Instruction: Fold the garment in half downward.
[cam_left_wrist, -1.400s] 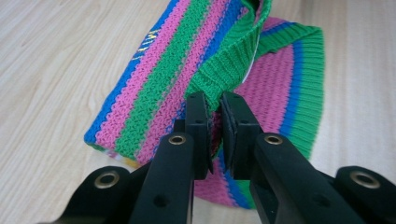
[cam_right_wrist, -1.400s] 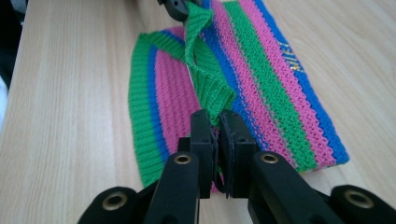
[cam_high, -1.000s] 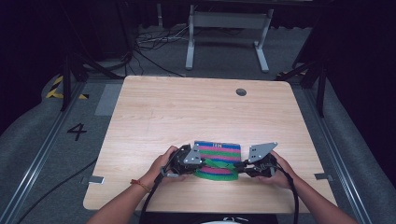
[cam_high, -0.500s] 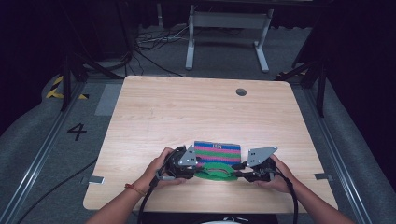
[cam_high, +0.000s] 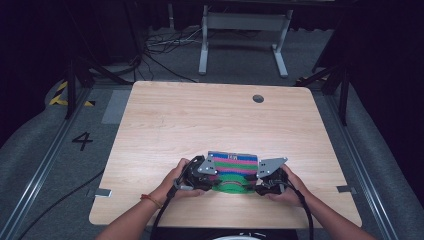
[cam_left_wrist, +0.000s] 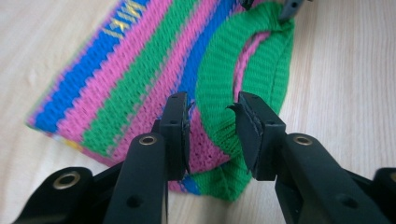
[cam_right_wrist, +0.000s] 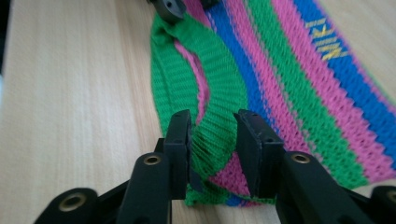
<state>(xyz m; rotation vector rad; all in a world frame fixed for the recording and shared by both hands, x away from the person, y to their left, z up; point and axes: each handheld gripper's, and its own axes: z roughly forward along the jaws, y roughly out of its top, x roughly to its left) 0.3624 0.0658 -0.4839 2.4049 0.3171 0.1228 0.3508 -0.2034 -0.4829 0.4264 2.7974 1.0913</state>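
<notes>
A knitted bag with pink, green and blue stripes lies flat near the front edge of the wooden table. Its green handle loop points toward me. My left gripper sits at the loop's left end. In the left gripper view, my left gripper has its jaws closed on the green handle where it meets the bag. My right gripper is at the loop's right end. In the right gripper view, my right gripper pinches the handle beside the bag's striped body.
A round cable hole sits near the table's far right. Beyond the table are a grey metal stand and cables on the floor. Metal rails run along both sides.
Both hands and grippers have drawn slightly toward the table's front edge, closing in on the ends of the bag's handle. The bag has barely shifted.
</notes>
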